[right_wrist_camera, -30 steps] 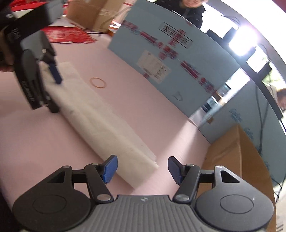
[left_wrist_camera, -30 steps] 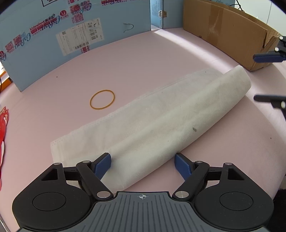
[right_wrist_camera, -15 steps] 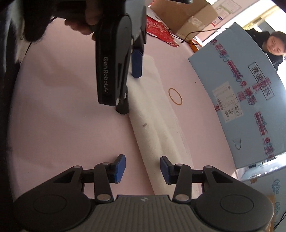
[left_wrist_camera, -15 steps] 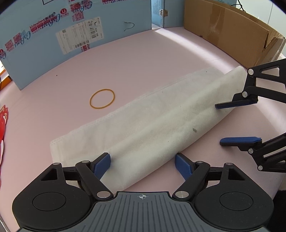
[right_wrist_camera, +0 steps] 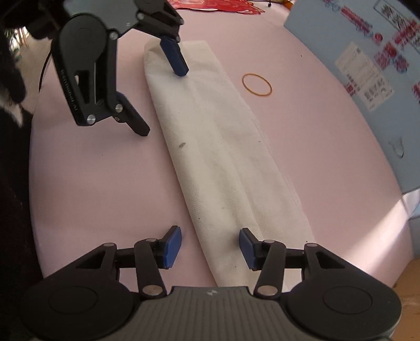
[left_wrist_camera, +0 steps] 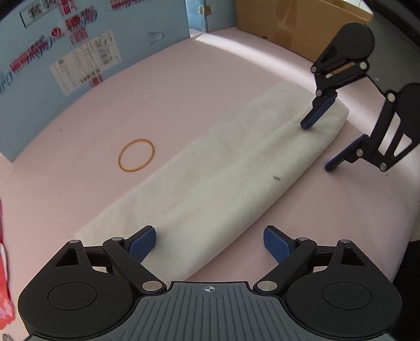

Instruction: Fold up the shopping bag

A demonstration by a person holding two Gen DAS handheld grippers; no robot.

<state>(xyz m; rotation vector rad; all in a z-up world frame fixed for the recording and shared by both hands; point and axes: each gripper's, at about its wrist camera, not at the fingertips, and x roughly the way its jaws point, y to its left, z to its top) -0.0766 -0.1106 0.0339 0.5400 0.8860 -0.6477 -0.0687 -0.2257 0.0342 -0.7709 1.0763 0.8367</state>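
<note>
The white shopping bag (left_wrist_camera: 223, 170) lies folded into a long flat strip on the pink table (left_wrist_camera: 183, 86). My left gripper (left_wrist_camera: 210, 241) straddles the long folded edge at its near end. One pad is over the cloth and the other over the table, and its jaws are opening. In the right wrist view the bag (right_wrist_camera: 218, 157) runs away from me. My right gripper (right_wrist_camera: 210, 244) straddles the same edge at the other end, its jaws opening too. No pad presses the cloth. Each view shows the other gripper: the right gripper (left_wrist_camera: 318, 145) and the left gripper (right_wrist_camera: 162, 101).
An orange rubber band (left_wrist_camera: 136, 154) lies on the table beside the bag, also seen as the rubber band (right_wrist_camera: 257, 84). A blue printed board (left_wrist_camera: 65, 65) stands behind it. A cardboard box (left_wrist_camera: 296, 23) sits at the far right, and red paper (right_wrist_camera: 218, 4) lies past the bag's end.
My right gripper swung in over the bag's far end and tipped down to straddle its folded edge. My left gripper stayed in place, rolled a little and widened its jaws.
</note>
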